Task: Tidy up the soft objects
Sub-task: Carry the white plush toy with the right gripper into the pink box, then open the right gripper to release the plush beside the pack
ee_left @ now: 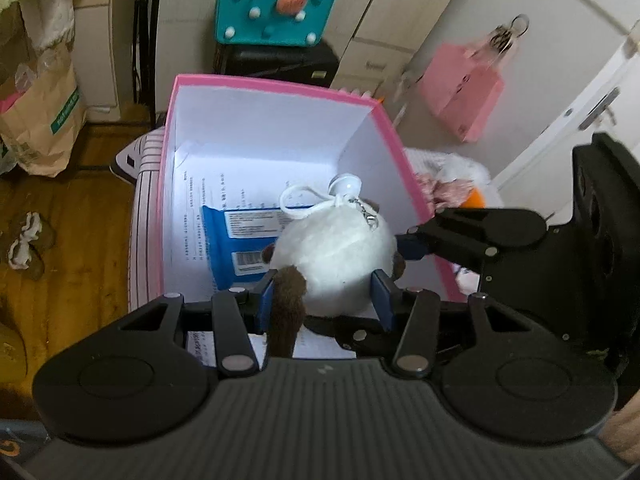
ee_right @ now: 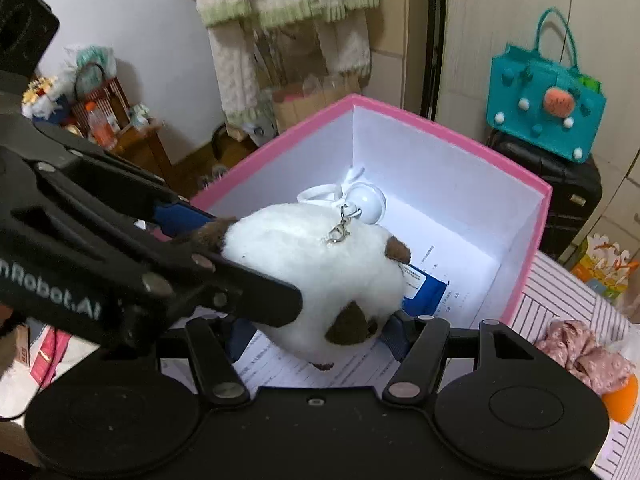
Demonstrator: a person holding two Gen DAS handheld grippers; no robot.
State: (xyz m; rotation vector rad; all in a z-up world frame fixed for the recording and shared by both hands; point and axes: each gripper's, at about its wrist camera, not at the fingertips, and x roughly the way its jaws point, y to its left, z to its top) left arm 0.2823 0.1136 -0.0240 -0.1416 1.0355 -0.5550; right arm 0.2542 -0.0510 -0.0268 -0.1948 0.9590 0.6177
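A white plush toy (ee_left: 336, 256) with brown ears, a white loop and a metal clasp hangs over the open pink box (ee_left: 276, 84). My left gripper (ee_left: 324, 300) is shut on it, blue pads on both sides. My right gripper (ee_right: 316, 332) also holds the plush (ee_right: 304, 256) between its fingers. The right gripper's black fingers (ee_left: 472, 232) reach in from the right in the left wrist view. The box (ee_right: 452, 132) has white walls; printed paper and a blue packet (ee_left: 232, 240) lie on its floor.
The box stands on a striped pink cloth (ee_right: 560, 300). A floral pink fabric piece (ee_right: 580, 352) and an orange item (ee_right: 624, 396) lie to its right. A teal bag (ee_left: 276, 4) sits on a black case behind. A paper bag (ee_left: 40, 116) stands on the wooden floor at left.
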